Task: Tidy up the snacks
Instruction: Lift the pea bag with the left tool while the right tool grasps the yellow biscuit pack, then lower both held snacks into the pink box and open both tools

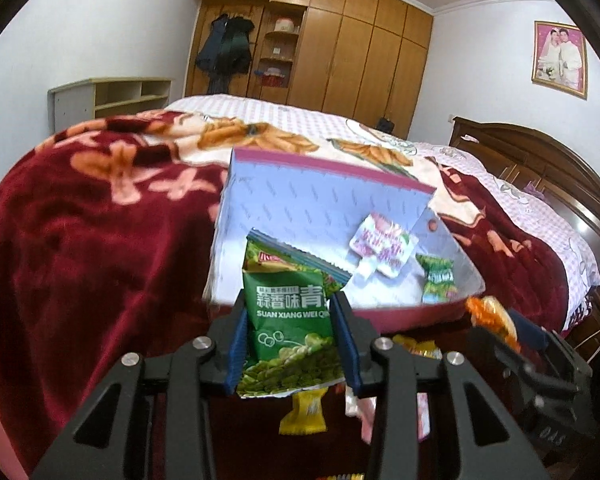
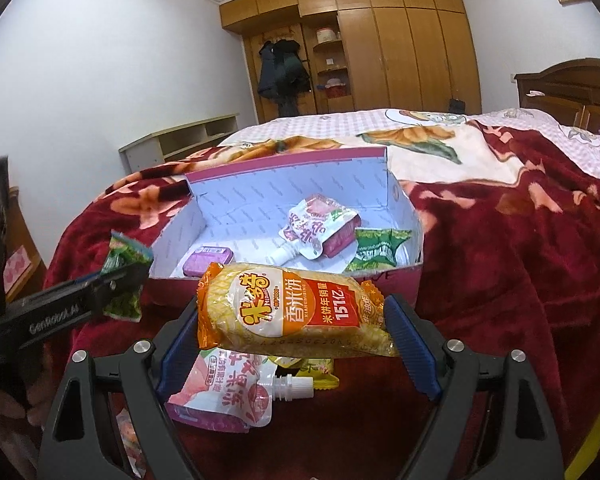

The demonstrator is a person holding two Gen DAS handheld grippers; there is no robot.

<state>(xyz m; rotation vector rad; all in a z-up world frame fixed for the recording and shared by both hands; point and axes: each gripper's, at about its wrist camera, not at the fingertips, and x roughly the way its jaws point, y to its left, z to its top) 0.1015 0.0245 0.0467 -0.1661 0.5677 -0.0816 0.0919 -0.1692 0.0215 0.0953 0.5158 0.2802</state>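
My left gripper (image 1: 290,308) is shut on a green pea snack packet (image 1: 290,320), held upright above the bedspread just in front of the open box (image 1: 320,200). The same packet (image 2: 122,280) and left gripper (image 2: 116,276) show at the left of the right wrist view. My right gripper (image 2: 296,320) is shut on an orange rice cracker pack (image 2: 296,312), gripped lengthwise by its ends, lifted before the box (image 2: 284,188). Inside the box lie a pink pouch (image 2: 316,228), a green packet (image 2: 376,248) and a purple tin (image 2: 208,258).
Below the grippers on the red flowered blanket (image 1: 80,240) lie loose snacks: a pink spouted pouch (image 2: 228,396), a yellow candy (image 1: 306,412) and others. Wardrobes stand behind the bed, a low shelf at the left, a dark headboard (image 1: 540,160) at the right.
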